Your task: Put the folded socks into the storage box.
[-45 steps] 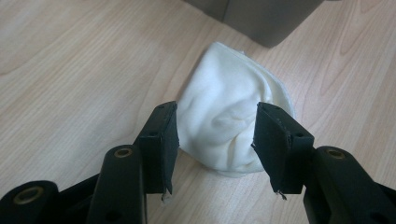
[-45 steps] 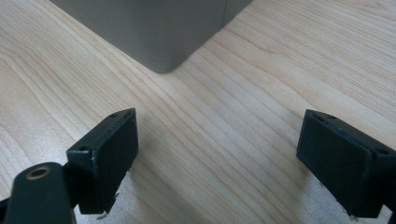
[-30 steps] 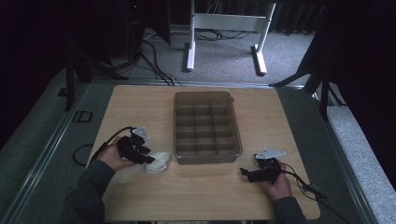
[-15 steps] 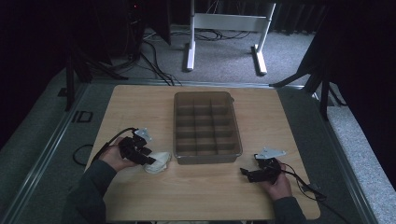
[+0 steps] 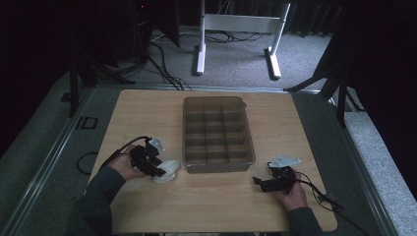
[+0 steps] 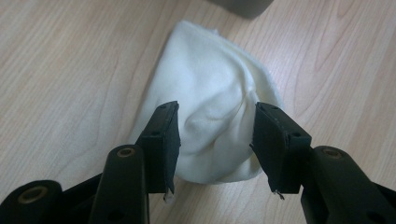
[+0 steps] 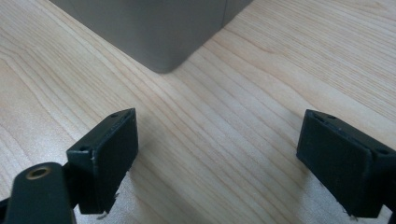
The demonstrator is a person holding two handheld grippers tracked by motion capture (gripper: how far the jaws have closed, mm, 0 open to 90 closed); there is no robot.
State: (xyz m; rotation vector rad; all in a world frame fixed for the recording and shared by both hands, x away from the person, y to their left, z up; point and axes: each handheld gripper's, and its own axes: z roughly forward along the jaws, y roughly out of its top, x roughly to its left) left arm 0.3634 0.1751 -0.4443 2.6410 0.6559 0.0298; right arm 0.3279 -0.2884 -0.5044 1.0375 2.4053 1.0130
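A crumpled white cloth [image 5: 170, 169] lies on the wooden table just left of the front left corner of a grey compartment tray [image 5: 219, 102]. My left gripper [image 5: 158, 170] rests on the cloth. In the left gripper view the left gripper [image 6: 215, 135] is open, its jaws half apart and set down astride a raised fold of the cloth [image 6: 210, 70]. My right gripper [image 5: 259, 183] sits low on the table near the tray's front right corner, pointing left. In the right gripper view the right gripper [image 7: 217, 154] is wide open over bare wood, with the tray corner [image 7: 159, 32] ahead.
The tray's several compartments look empty. The wooden table [image 5: 147, 113] has bare room on both sides of the tray and along its front edge. Cables trail from both grippers. A white frame stand [image 5: 236, 29] and dark floor lie beyond the table.
Almost nothing: the left gripper has edged slightly further onto the cloth. The right gripper has stayed in place.
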